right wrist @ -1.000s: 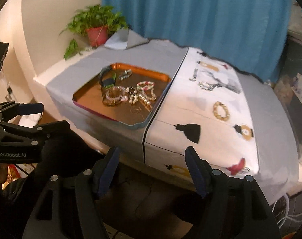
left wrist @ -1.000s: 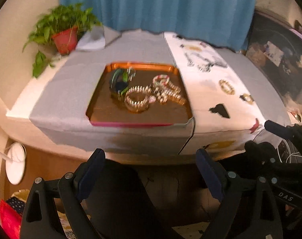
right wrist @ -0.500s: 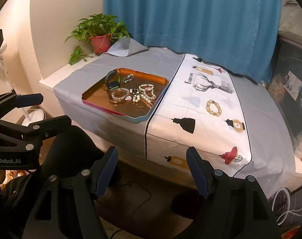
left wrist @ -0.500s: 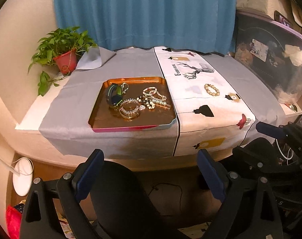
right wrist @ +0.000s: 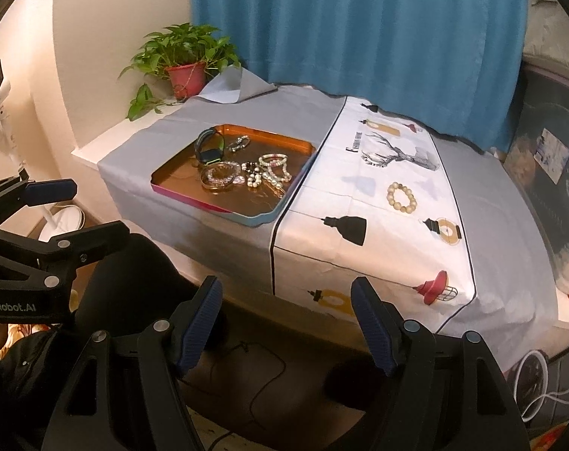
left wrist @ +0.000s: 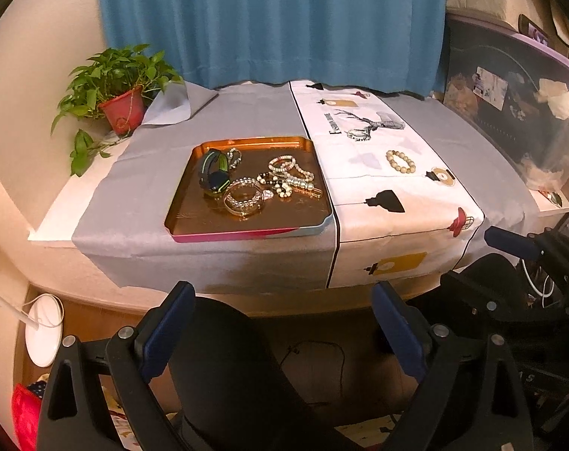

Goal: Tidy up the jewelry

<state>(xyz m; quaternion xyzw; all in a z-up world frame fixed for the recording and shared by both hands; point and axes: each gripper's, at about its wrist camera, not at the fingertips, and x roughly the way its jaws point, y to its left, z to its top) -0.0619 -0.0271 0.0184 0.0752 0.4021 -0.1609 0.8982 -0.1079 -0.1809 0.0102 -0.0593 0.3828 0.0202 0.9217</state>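
An orange tray (left wrist: 186,203) (right wrist: 171,173) on the grey cloth holds a heap of bracelets (left wrist: 280,184) (right wrist: 262,174) and a dark watch with a green band (left wrist: 211,173) (right wrist: 209,148). A cream bead bracelet (left wrist: 400,161) (right wrist: 401,197) lies alone on the white printed runner to the right. My left gripper (left wrist: 280,323) hangs open and empty in front of the table edge, well short of the tray. My right gripper (right wrist: 288,319) is open and empty too, below the runner's front edge.
A potted plant (left wrist: 121,107) (right wrist: 185,71) stands at the table's far left corner before a blue curtain. A black chair back (left wrist: 228,368) sits between me and the table. A dark storage bin (left wrist: 517,120) stands at the right. A white fan base (left wrist: 44,332) rests on the floor.
Both views have pulled back and risen from the table, so the tray and runner look smaller and farther. Both grippers stay open with nothing in them.
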